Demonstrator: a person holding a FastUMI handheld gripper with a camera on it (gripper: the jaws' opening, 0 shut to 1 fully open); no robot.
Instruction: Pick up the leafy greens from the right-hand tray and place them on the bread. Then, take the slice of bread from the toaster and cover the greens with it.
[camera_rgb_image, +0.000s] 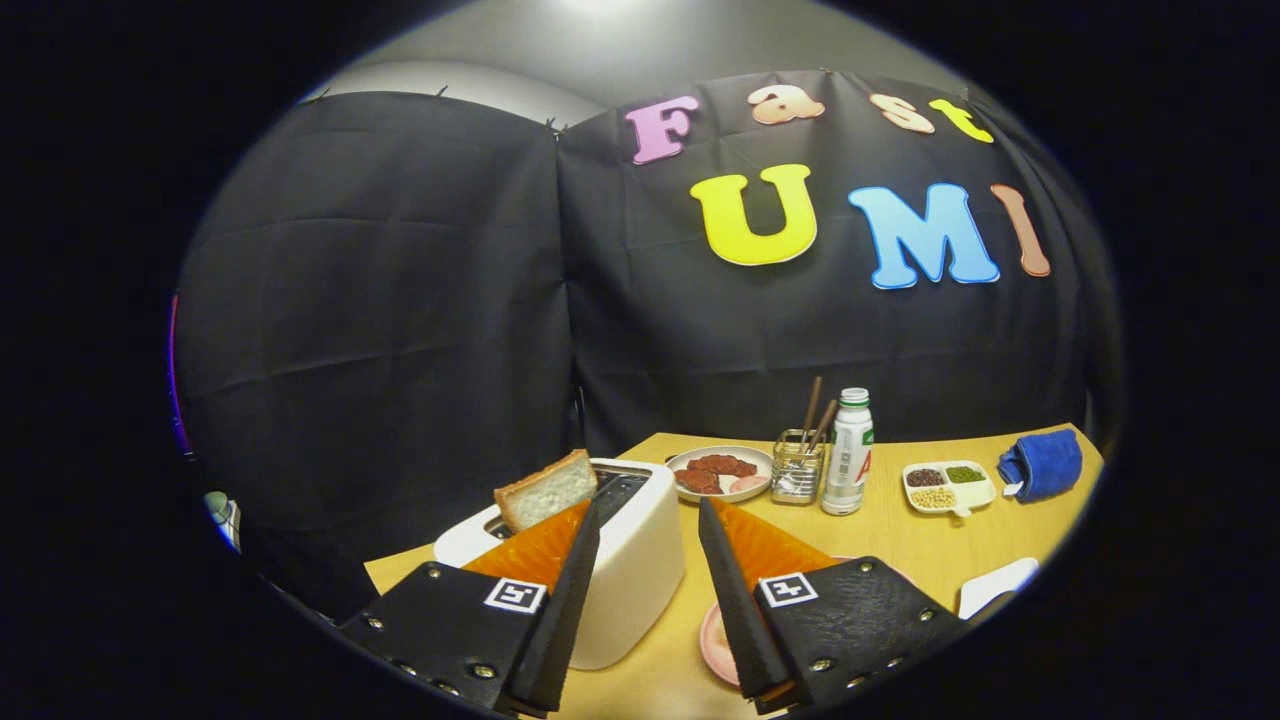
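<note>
While the gripper (648, 515) hovers with fingers spread and empty, a bread slice (546, 490) stands tilted in the toaster (630, 560), just ahead, beside the left finger.

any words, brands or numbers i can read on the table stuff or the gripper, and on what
Bottle: label print too small and blurred to read.
Square marker tags on the gripper: black-and-white patterns, no words or numbers.
Toaster: no lettering visible.
Sectioned dish and blue cloth: no text visible.
The gripper's fingers are open and hold nothing, with the toaster just ahead.
</note>
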